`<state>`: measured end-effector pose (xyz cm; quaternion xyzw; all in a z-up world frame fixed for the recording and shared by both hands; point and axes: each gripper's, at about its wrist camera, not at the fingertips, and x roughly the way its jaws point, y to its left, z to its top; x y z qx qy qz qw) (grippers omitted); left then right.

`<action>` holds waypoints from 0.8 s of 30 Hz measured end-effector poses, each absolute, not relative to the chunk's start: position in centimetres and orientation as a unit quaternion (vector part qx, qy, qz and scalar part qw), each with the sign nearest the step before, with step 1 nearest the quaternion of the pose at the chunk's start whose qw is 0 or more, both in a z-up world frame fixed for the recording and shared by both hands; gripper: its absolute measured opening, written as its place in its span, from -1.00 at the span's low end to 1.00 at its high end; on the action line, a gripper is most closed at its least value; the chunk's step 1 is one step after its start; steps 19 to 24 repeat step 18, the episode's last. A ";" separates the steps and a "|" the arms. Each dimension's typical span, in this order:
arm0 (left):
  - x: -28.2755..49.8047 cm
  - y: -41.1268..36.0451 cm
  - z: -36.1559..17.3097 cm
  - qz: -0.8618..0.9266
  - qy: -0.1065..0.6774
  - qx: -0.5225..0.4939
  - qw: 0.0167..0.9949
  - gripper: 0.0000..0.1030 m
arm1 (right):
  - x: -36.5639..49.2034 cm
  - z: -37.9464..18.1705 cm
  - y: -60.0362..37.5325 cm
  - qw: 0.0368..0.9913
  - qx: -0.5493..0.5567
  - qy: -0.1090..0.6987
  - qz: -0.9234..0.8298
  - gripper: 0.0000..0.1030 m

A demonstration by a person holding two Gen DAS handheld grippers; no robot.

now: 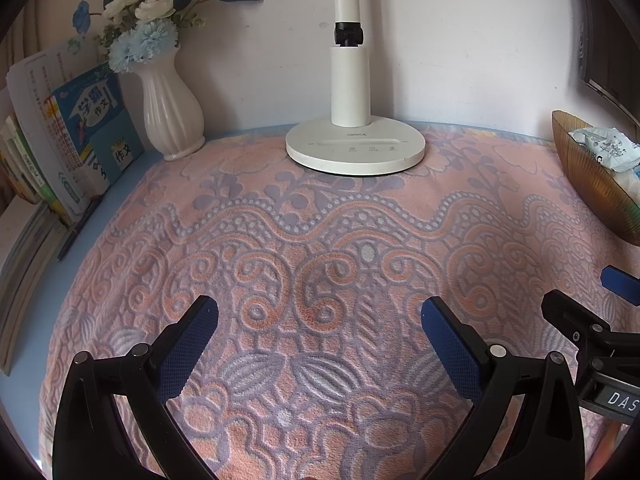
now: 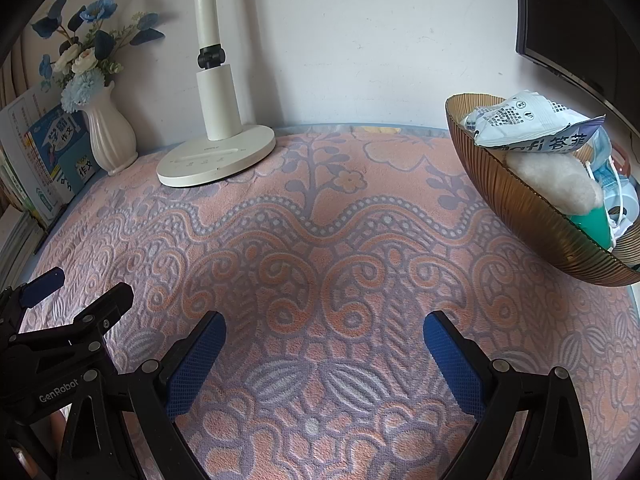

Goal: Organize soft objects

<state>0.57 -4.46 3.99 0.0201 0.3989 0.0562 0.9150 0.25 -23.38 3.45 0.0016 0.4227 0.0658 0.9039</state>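
Right wrist: bowl (image 2: 516, 196) (full) beside lamp (image 2: 216, 156)

Pink-and-lilac floral, scrolled towel (image 1: 320, 248) across the desk. White lamp base (image 1: 355, 148), white ribbed vase (image 1: 170, 108) with blue and cream flowers (image 1: 148, 12). Amber ribbed bowl (image 2: 516, 200) with white-and-blue printed packet (image 2: 532, 120). Blue textured pads (image 2: 196, 364) on black fingers. Blue-covered book (image 1: 96, 120).
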 end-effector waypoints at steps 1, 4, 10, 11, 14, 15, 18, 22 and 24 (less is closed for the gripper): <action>0.6 -4.4 4.0 0.056 0.399 0.020 0.915 0.98 | 0.2 3.4 -23.4 0.904 0.002 0.423 0.066 0.92; 0.5 -4.4 4.0 0.055 0.398 0.019 0.916 0.98 | 0.2 3.4 -23.4 0.904 0.001 0.423 0.066 0.92; 0.5 -4.2 4.2 0.063 0.392 0.020 0.918 0.98 | 0.3 3.4 -23.3 0.904 0.001 0.423 0.066 0.92; 0.5 -4.2 4.2 0.063 0.391 0.021 0.918 0.98 | 0.3 3.4 -23.3 0.904 0.001 0.422 0.066 0.92; 0.2 -4.0 4.6 0.065 0.375 0.022 0.925 0.98 | 0.2 3.4 -23.2 0.904 0.001 0.422 0.066 0.92; 0.0 -3.9 4.8 0.065 0.366 0.020 0.928 0.98 | 0.2 3.4 -23.2 0.904 0.001 0.422 0.066 0.92; -0.1 -4.0 5.1 0.061 0.359 0.019 0.931 0.98 | 0.2 3.4 -23.2 0.904 0.001 0.422 0.066 0.92; -0.1 -4.0 5.1 0.061 0.359 0.019 0.931 0.98 | 0.2 3.4 -23.2 0.904 0.001 0.422 0.066 0.92; -0.1 -4.0 5.1 0.061 0.359 0.019 0.931 0.98 | 0.2 3.4 -23.2 0.904 0.001 0.422 0.066 0.92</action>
